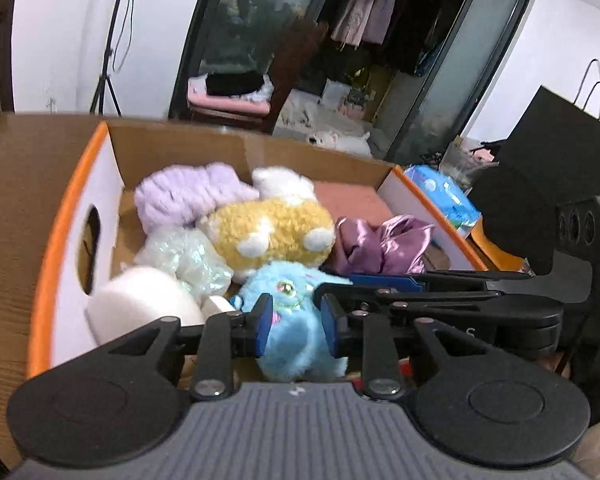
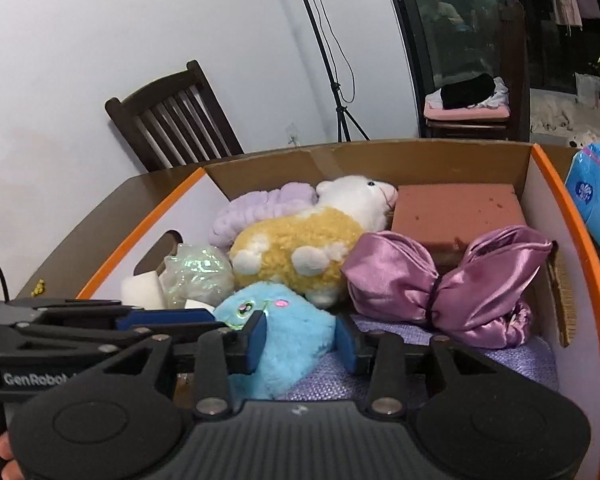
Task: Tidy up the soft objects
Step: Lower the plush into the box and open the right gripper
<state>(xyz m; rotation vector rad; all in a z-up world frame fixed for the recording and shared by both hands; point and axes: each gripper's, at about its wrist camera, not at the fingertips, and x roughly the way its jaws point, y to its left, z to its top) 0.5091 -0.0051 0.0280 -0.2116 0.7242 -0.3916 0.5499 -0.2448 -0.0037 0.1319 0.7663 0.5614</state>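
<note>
**In box, near edge: blue plush between both grippers**

In orange-rimmed box (image 2: 572,216), near side: blue plush (image 2: 284,336). Left gripper (image 1: 294,326) spread around it, pads apart. Right gripper (image 2: 302,338) likewise spread. Behind: yellow sheep plush (image 2: 296,248), purple satin bow (image 2: 448,284) right.

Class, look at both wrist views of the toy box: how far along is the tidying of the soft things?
Mostly done, it seems: the yellow sheep plush, purple satin bow, lilac fluffy item and brown foam block already lie inside the cardboard box. In hand: the blue plush sits between both open grippers, left gripper and right gripper. Whether anything soft remains outside cannot be seen.
</note>
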